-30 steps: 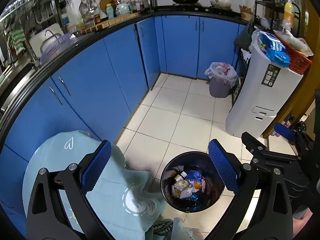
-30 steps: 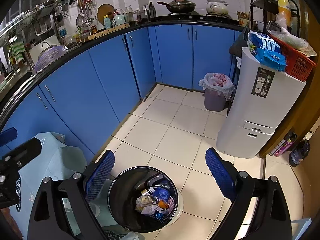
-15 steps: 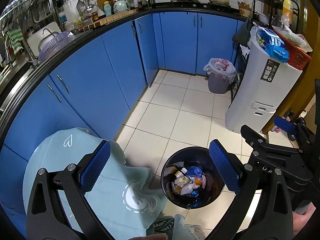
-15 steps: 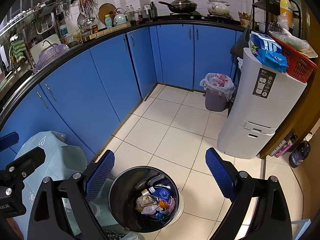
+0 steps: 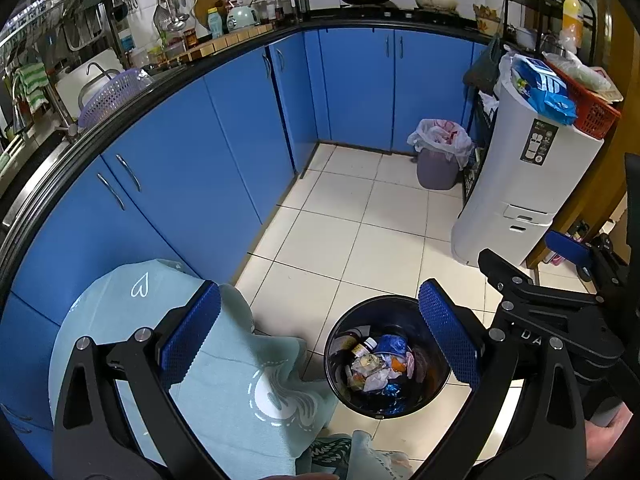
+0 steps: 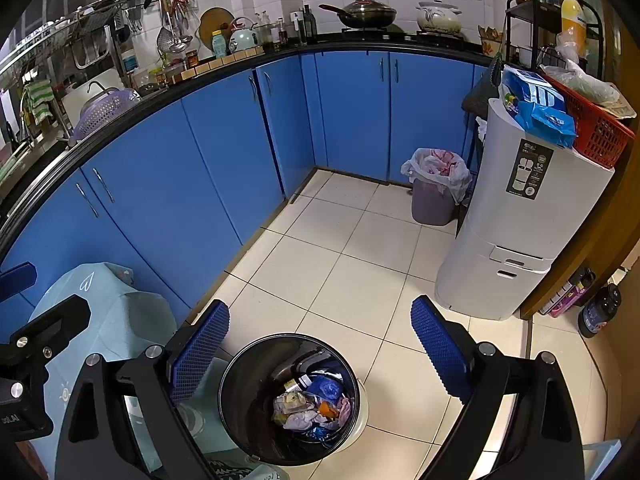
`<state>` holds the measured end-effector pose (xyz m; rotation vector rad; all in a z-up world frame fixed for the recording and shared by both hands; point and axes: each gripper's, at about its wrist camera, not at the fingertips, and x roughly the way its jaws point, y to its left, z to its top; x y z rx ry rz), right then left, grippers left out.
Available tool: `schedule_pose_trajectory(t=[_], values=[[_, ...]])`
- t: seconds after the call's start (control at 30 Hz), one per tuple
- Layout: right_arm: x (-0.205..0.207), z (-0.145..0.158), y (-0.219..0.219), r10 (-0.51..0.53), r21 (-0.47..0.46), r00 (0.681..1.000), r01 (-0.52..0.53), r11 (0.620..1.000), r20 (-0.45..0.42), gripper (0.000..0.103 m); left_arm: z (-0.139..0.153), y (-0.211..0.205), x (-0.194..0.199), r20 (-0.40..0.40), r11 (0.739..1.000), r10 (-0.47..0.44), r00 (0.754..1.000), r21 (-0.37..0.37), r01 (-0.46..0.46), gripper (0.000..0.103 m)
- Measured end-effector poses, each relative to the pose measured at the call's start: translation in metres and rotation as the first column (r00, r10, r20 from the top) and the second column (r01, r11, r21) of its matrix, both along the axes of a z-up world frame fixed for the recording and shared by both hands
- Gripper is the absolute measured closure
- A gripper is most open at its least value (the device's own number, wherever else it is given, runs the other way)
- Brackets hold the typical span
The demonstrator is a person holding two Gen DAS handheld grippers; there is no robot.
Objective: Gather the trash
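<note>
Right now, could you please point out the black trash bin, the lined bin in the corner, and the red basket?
black trash bin (image 6: 244,420): right wrist view, inner wall.
lined bin (image 6: 432,206): right wrist view, purple side.
red basket (image 6: 596,132): right wrist view, mesh side.

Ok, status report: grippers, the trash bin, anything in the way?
Left gripper open, empty. Right gripper open, empty. Black bin below both, trash inside. Light blue cloth beside bin; path clear.
</note>
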<state>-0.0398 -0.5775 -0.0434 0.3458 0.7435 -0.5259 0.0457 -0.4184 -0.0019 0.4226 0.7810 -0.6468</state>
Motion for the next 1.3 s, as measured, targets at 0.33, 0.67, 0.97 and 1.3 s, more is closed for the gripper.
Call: schedule_pose_trajectory(t=[0.33,0.67,0.97,1.3], values=[[-0.0001,0.0013,0.0009,0.003,0.002,1.0,-0.003,1.0,0.001,0.013,0.0013,0.001,-0.0009,0.002,1.0,-0.001,1.0,0.001,0.001,0.005],[0.0009,0.0027,0.0039,0.006,0.004,1.0,-0.006,1.0,0.001,0.013,0.0031,-0.0004,-0.0046,0.01,1.0,-0.004,1.0,0.0,0.004,0.005],[0.0007,0.0028,0.0042,0.008,0.003,1.0,-0.008,1.0,0.001,0.013,0.0032,-0.0002,-0.0048,0.011,1.0,-0.004,1.0,0.0,0.004,0.005],[0.0001,0.0024,0.0043,0.007,0.004,1.0,-0.007,1.0,0.003,0.013,0.0033,-0.0007,-0.0051,0.011,1.0,-0.003,1.0,0.0,0.003,0.005]])
